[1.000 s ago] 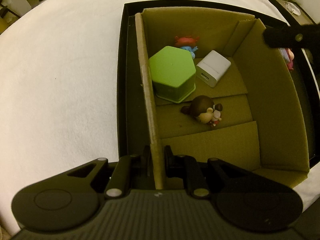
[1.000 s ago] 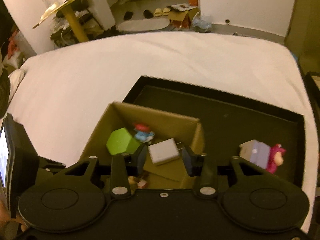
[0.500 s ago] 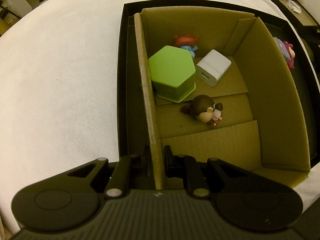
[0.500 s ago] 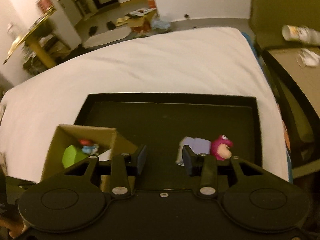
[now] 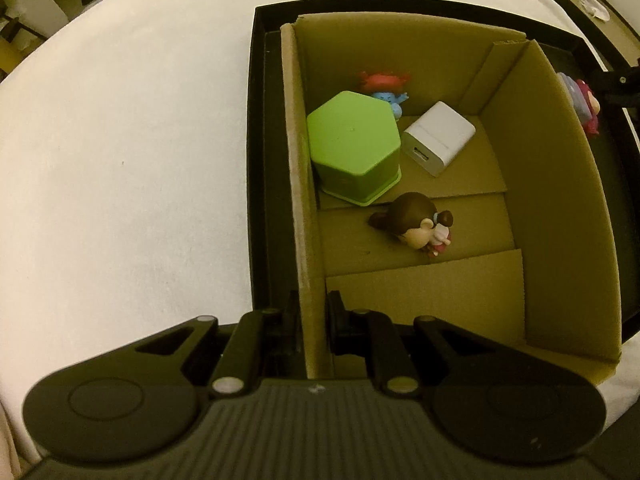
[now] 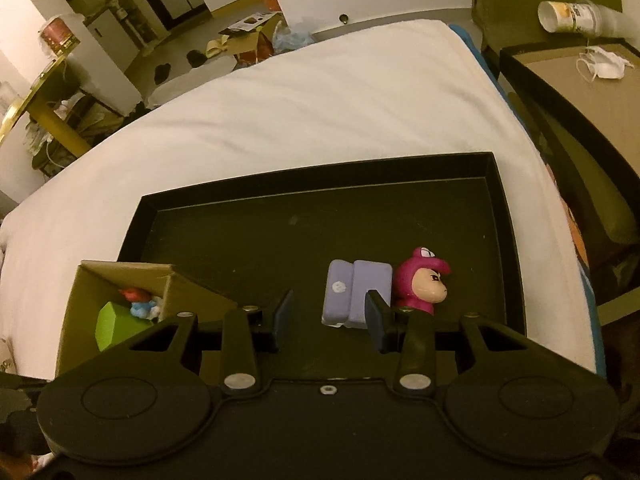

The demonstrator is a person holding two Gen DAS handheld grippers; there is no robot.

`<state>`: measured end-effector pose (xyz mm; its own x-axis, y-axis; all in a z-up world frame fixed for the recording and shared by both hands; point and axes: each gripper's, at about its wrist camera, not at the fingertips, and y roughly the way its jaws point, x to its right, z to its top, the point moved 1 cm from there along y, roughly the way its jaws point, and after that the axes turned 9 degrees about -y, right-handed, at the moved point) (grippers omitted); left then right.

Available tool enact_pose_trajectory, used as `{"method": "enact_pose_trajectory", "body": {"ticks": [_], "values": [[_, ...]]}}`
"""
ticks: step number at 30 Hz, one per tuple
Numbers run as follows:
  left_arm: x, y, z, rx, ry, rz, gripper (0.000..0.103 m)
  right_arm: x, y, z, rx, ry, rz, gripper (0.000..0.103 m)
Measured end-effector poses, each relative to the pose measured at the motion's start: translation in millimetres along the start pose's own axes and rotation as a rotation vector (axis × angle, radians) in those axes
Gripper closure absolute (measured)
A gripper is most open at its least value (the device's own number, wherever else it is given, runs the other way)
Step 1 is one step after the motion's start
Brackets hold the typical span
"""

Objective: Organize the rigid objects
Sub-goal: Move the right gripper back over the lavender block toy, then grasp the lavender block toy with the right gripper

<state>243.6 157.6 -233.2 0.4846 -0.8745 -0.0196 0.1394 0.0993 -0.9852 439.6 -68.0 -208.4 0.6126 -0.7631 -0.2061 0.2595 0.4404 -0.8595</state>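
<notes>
My left gripper (image 5: 313,312) is shut on the left wall of the cardboard box (image 5: 298,184), which stands in a black tray (image 6: 280,240). Inside the box lie a green hexagonal block (image 5: 354,146), a white charger (image 5: 439,137), a brown-haired figurine (image 5: 416,226) and a red-and-blue figurine (image 5: 384,86). My right gripper (image 6: 327,316) is open and empty, just short of a purple block (image 6: 356,292) and a pink figurine (image 6: 422,284) on the tray floor. Both also show past the box's right wall in the left wrist view (image 5: 582,100).
The tray lies on a white bed (image 6: 320,100). A side table (image 6: 580,80) with a paper cup (image 6: 572,16) and a white mask (image 6: 604,66) stands to the right. Furniture and clutter fill the room beyond the bed.
My right gripper has swung right, away from above the box, and now faces the purple block and pink figurine from closer. My left gripper keeps its hold on the box wall.
</notes>
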Motion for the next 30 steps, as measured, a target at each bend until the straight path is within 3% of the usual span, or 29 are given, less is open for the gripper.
{"method": "enact_pose_trajectory", "body": {"ticks": [8,11,26,30], "values": [[-1,1,0,-0.005,-0.007,-0.004,0.092,6,20,-3,-0.026,0.013,-0.027,0.060],[-1,2,0,-0.004,-0.003,-0.002,0.092,8,25,-3,-0.029,0.014,-0.041,0.052],[-2,-1,-1,0.000,-0.004,-0.005,0.092,5,48,-3,-0.058,0.008,-0.059,0.052],[-2,-2,-1,0.000,-0.003,-0.005,0.092,4,53,-5,-0.065,0.013,-0.055,0.058]]}}
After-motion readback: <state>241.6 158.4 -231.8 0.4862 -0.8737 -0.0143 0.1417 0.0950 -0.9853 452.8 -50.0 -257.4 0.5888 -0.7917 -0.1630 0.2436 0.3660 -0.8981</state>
